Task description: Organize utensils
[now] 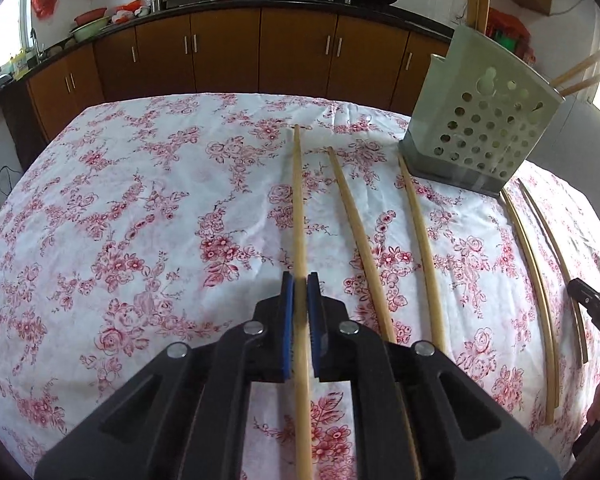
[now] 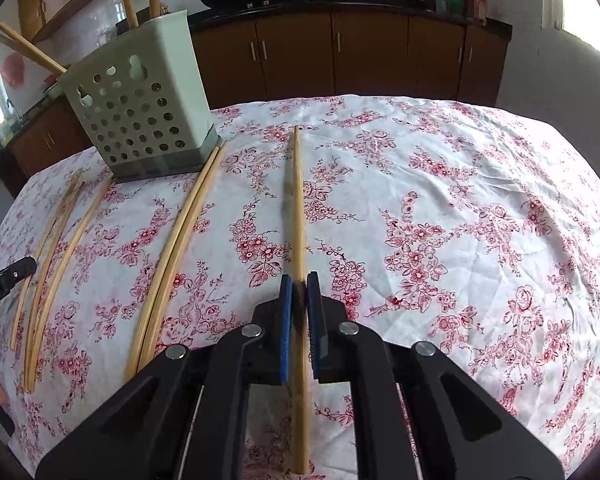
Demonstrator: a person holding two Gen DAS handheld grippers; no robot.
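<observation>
A: Two chopsticks sit between blue pads, one per gripper. The left chopstick (image 1: 299, 216) runs lengthwise away from the camera, its far tip toward the cabinets (image 1: 228, 54).

B: And the left gripper (image 1: 300, 308)?

A: Clamped on it, just over the floral tablecloth (image 1: 120, 220). The right gripper (image 2: 299, 308) is clamped on the right chopstick (image 2: 297, 216), which points the same way.

B: Others?

A: Loose chopsticks (image 2: 172, 256) lie roughly parallel on the cloth, beside the perforated utensil holder (image 2: 140, 120), which stands upright with chopsticks inside.
</observation>
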